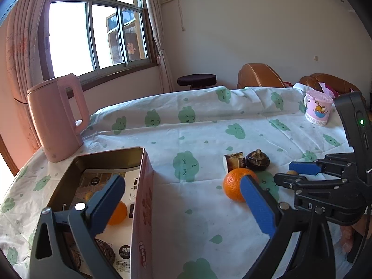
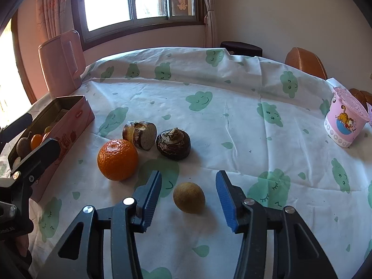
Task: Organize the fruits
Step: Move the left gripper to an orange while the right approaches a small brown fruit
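Fruit: small brown round fruit (image 2: 189,197) lies on the surface (image 2: 232,121), between the two spread fingers of the right claw (image 2: 188,195), touching neither.
Right claw: wide apart, holding nothing, low over the cloth; its blue pads (image 2: 224,195) flank the brown fruit on both sides.
Orange: orange (image 2: 117,159) sits on the cloth just left of the right claw and near the tin; in the left view the same orange (image 1: 232,184) is partly behind a blue pad.
Dark pieces: a cut brown chunk (image 2: 140,134) with a pale speckled face and a dark, knobbly round item (image 2: 173,146) lie side by side just behind the orange.
Tin: pink tin (image 2: 76,118) stands open at the left of the surface, holding small orange fruits (image 2: 36,140) and a dark one, on printed paper.
Left claw: left claw (image 1: 183,200) is spread and holds nothing; one finger hangs over the tin's inside, the other is outside it, toward the orange.
Kettle: pink kettle (image 1: 54,116) stands behind the tin, near the window.
Cup: pink lidded cartoon cup (image 2: 345,119) stands well apart at the far right.
Cloth: white with green cloud faces, covering the surface.
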{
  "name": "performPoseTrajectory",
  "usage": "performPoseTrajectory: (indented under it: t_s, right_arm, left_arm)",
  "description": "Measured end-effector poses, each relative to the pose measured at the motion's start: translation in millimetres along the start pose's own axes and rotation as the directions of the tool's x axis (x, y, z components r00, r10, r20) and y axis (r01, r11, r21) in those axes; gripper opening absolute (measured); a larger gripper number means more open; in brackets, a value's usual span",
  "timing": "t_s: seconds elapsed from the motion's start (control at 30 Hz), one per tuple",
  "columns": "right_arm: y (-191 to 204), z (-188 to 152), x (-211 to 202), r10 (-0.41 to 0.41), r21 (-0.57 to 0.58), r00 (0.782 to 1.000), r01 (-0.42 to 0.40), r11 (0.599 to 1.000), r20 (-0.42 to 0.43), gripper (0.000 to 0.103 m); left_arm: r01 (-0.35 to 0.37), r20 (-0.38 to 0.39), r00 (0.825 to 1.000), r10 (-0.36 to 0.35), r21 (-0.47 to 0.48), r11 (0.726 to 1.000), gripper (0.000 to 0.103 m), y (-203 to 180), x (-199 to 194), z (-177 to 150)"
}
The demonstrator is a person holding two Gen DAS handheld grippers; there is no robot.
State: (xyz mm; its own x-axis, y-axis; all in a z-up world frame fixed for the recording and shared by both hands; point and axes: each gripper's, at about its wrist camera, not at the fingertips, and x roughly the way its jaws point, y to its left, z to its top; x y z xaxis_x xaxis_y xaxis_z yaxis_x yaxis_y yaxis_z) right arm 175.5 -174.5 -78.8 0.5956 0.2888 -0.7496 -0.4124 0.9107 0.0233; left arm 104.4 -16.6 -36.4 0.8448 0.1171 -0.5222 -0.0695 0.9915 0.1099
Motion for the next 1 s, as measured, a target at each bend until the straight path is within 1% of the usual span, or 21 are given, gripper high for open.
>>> performPoseTrajectory:
  t_s: [0.1, 0.13, 0.17, 0.3, 0.47, 0.57, 0.8, 0.83, 0.87, 0.93, 1.0]
  right_arm:
    - [3.1, -0.5, 1.8, 0.003, -0.015, 1.000, -0.003, 1.000, -0.012, 0.035]
    - [3.2, -0.4, 1.5, 0.005, -0.016, 1.000, -0.005, 1.000, -0.011, 0.030]
    - [2.8, -0.3, 0.8, 0.007, -0.013, 1.000, -0.008, 1.000, -0.009, 0.028]
    - [0.2, -0.7, -1.3, 0.017, 0.000, 1.000, -0.017, 1.000, 0.000, 0.028]
    - [-3.0, -0.9, -8.3, -0.008, 0.020, 0.999, 0.007, 1.000, 0.034, 0.028]
    - [-8.0, -1.2, -10.9, -0.006, 0.046, 0.999, 0.004, 0.999, 0.046, 0.028]
    - [-12.9, -1.5, -8.0, 0.018, 0.073, 0.999, -0.020, 0.997, 0.033, 0.029]
    - [-14.7, -2.1, -7.6, 0.022, 0.083, 0.999, -0.024, 0.996, 0.029, 0.032]
    - [-16.2, -3.1, -7.5, 0.022, 0.091, 0.999, -0.025, 0.996, 0.027, 0.042]
    - [-20.3, -4.9, -10.2, 0.006, 0.111, 0.999, -0.010, 0.994, 0.033, 0.053]
    - [-23.7, -6.9, -13.6, 0.019, 0.125, 0.999, -0.024, 0.992, 0.045, 0.053]
  left_arm:
    - [0.006, -0.018, 1.000, -0.006, -0.008, 1.000, 0.101, 0.5, 5.0, -1.4]
    - [0.010, -0.021, 1.000, -0.010, -0.010, 1.000, 0.101, 0.1, 5.7, -1.4]
    - [0.012, -0.021, 1.000, -0.013, -0.012, 1.000, 0.101, -0.2, 6.0, -1.2]
    - [0.036, -0.030, 0.999, -0.037, -0.009, 0.999, 0.101, -6.5, 8.3, 0.9]
    - [0.077, -0.051, 0.996, -0.077, 0.001, 0.997, 0.098, -16.8, 14.8, 4.3]
    - [0.107, -0.078, 0.991, -0.106, 0.013, 0.994, 0.097, -25.1, 22.2, 5.7]
    - [0.105, -0.106, 0.989, -0.101, 0.028, 0.994, 0.096, -32.0, 30.7, 7.3]
    - [0.108, -0.114, 0.988, -0.103, 0.033, 0.994, 0.096, -33.5, 32.4, 7.3]
    - [0.111, -0.119, 0.987, -0.106, 0.035, 0.993, 0.096, -34.4, 33.5, 7.6]
    - [0.124, -0.130, 0.984, -0.119, 0.031, 0.992, 0.096, -34.5, 37.0, 8.3]
    - [0.136, -0.150, 0.980, -0.132, 0.022, 0.990, 0.096, -33.6, 41.7, 8.4]
